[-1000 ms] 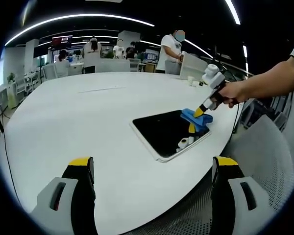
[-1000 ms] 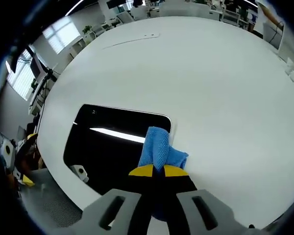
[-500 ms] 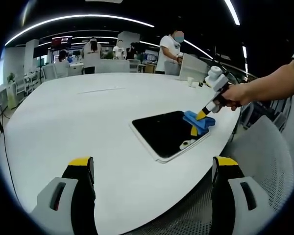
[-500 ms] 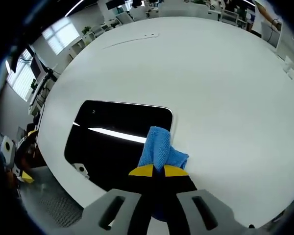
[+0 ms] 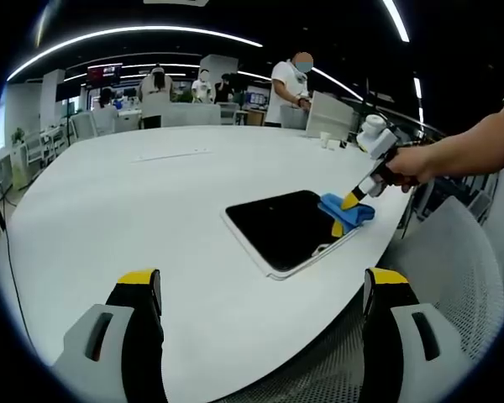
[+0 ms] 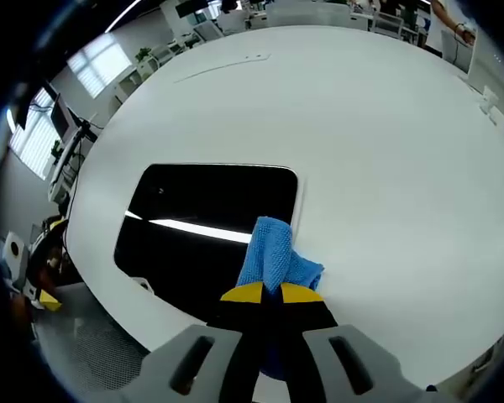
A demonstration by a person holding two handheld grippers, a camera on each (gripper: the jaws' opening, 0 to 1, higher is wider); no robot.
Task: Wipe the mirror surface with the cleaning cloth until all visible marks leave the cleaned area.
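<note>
Mirror: a dark rectangular mirror [image 5: 281,227] with a pale frame lies flat on the white table [image 5: 134,193], near the table's curved edge. In my right gripper view its glass [image 6: 206,222] reflects a bright strip of ceiling light.
Cloth: the blue cloth [image 6: 273,256] sits bunched at the mirror's corner, partly on the glass and partly over the frame onto the table. In my left gripper view I see it as a blue clump [image 5: 346,208] at the mirror's far corner.
Right gripper: my right gripper [image 6: 269,292] has its yellow-tipped jaws pressed together on the cloth. In my left gripper view I see this gripper [image 5: 350,201] coming in from the right, held by a hand [image 5: 407,164], tip down on the cloth.
Left gripper: my left gripper [image 5: 265,285] hangs over the near table edge, well apart from the mirror, jaws spread wide with nothing between them.
Marks: I cannot tell whether any smudges are on the glass.
Surroundings: a mesh chair [image 5: 454,277] stands just beside the table edge; people [image 5: 287,84] stand in the background beyond the table.
</note>
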